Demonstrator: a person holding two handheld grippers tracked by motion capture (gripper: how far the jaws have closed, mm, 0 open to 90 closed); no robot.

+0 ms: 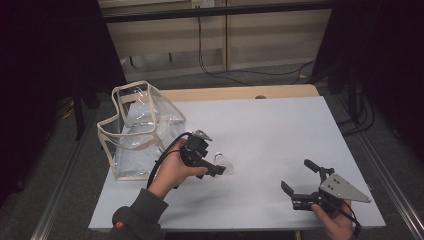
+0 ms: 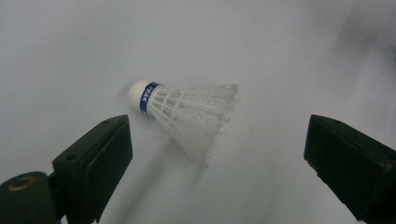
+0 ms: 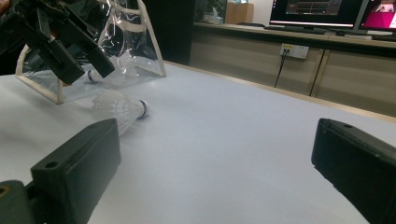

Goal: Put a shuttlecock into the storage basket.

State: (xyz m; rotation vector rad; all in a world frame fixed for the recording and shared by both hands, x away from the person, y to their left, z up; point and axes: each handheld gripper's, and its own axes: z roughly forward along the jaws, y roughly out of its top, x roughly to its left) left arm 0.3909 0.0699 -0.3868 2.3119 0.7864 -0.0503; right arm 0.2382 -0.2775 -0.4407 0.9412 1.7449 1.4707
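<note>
a white sheet covers the table (image 1: 280, 130), whose wooden edge shows at the far side; cabinets, cables and lit monitors (image 3: 322, 11) stand behind. a clear bag (image 1: 142, 130) with cream trim stands open just beyond the left gripper (image 2: 217, 154). nothing lies between the jaws and the shuttlecock (image 2: 187, 114), which rests on its side on the sheet, ahead of the released left jaws, untouched. the right gripper (image 1: 296, 180), jaws spread and holding nothing, is well apart from it.
</note>
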